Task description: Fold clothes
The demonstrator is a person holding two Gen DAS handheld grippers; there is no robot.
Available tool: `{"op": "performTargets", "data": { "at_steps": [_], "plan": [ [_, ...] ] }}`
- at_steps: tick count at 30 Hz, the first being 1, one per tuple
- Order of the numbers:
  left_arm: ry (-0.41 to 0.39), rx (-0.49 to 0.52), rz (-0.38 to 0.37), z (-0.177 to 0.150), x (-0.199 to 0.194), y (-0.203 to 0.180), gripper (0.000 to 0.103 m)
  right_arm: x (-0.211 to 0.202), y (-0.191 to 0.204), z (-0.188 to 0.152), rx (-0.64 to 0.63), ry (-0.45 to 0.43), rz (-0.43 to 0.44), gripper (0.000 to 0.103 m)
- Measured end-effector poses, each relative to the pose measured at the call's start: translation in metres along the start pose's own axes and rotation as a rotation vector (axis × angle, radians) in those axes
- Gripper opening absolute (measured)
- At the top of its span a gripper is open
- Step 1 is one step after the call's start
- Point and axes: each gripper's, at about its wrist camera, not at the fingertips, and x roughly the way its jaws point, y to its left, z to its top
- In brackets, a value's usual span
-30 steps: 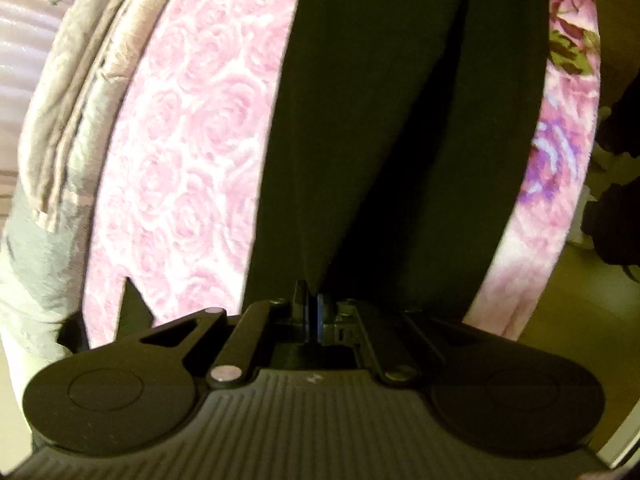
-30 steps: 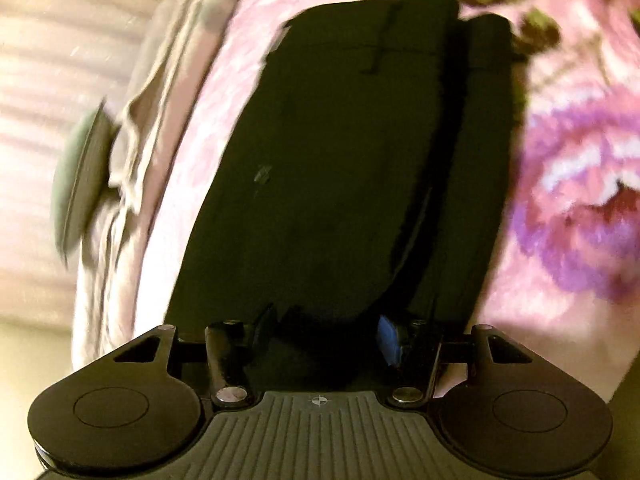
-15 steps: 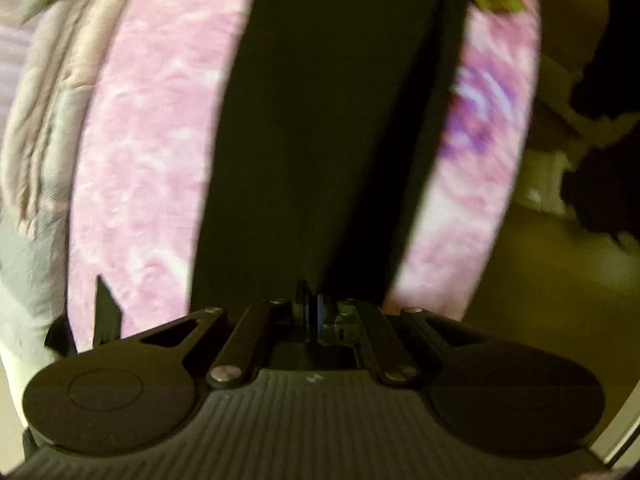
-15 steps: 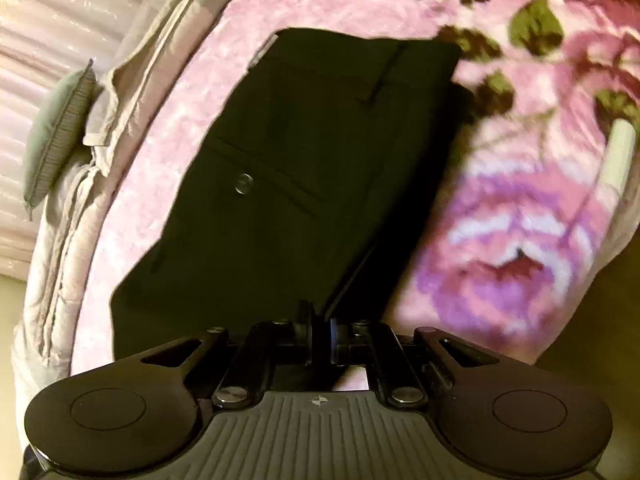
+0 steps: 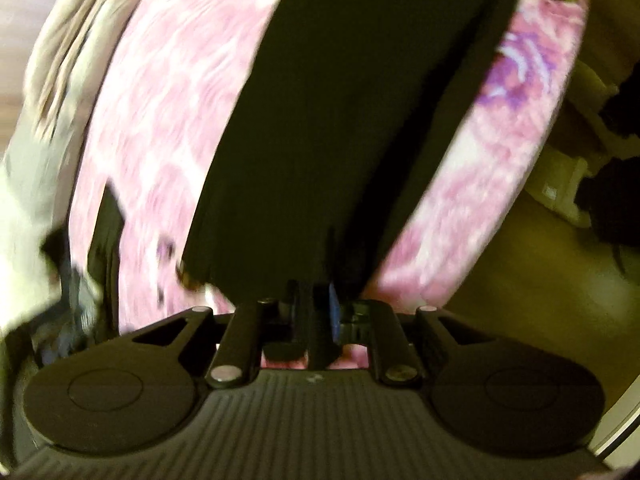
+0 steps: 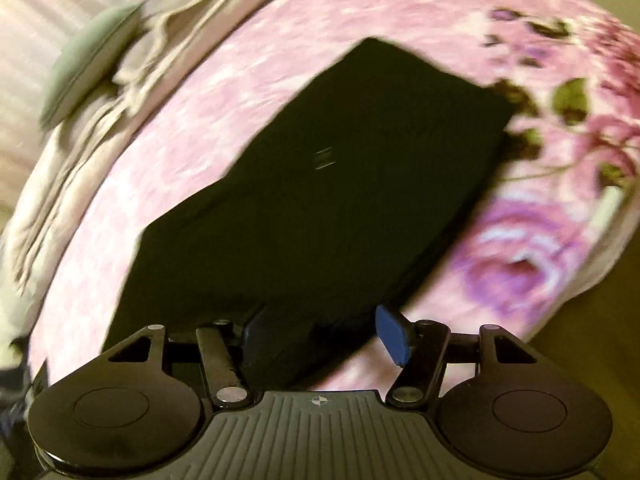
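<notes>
Black trousers [image 6: 340, 200] lie folded lengthwise on a pink floral blanket [image 6: 240, 92] that covers a bed. In the right wrist view, my right gripper [image 6: 324, 332] is open at the garment's near end, with the cloth lying between and under its fingers [image 6: 394, 334]. In the left wrist view, the black trousers [image 5: 340, 140] stretch away from me along the pink floral blanket [image 5: 160, 128]. My left gripper [image 5: 316, 308] is shut on a fold of their near edge. Both views are blurred by motion.
A beige quilt [image 6: 80, 152] and a grey cushion [image 6: 88, 60] lie along the bed's far left side. The blanket's big purple rose [image 6: 516, 264] marks the right edge of the bed. Bare floor [image 5: 520, 300] and dark objects [image 5: 616, 200] lie to the right.
My right gripper, shut half a second ago, has opened and the trousers' near end lies flatter. The left gripper stays shut on the cloth and has drawn back towards the bed's near edge.
</notes>
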Motion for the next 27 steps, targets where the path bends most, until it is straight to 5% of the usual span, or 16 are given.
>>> {"op": "performTargets", "data": {
  "at_steps": [5,13,15,17,18,20,26,27],
  "plan": [
    [0.014,-0.146,0.030,-0.031,-0.018,0.009,0.015,0.029,0.079,-0.026,-0.180,0.129,0.153,0.063],
    [-0.155,-0.019,-0.025,-0.055,0.020,0.003,0.036,0.064,0.230,-0.158,-0.820,0.212,0.255,0.063],
    [-0.201,-0.001,-0.067,-0.063,0.036,0.004,0.033,0.076,0.258,-0.199,-0.971,0.219,0.230,0.063],
    [-0.241,0.023,-0.097,-0.073,0.048,0.008,0.002,0.091,0.282,-0.236,-1.075,0.232,0.198,0.063],
    [-0.262,0.044,-0.102,-0.078,0.051,0.010,0.001,0.099,0.292,-0.250,-1.103,0.242,0.180,0.063],
    [-0.336,0.100,-0.070,-0.087,0.045,0.023,0.001,0.118,0.311,-0.274,-1.132,0.266,0.142,0.063],
    [-0.548,0.092,0.259,-0.102,0.017,0.068,0.002,0.124,0.355,-0.299,-1.119,0.217,0.103,0.063],
    [-0.526,0.088,0.230,-0.104,0.026,0.062,0.002,0.126,0.360,-0.302,-1.115,0.217,0.099,0.063]
  ]
}}
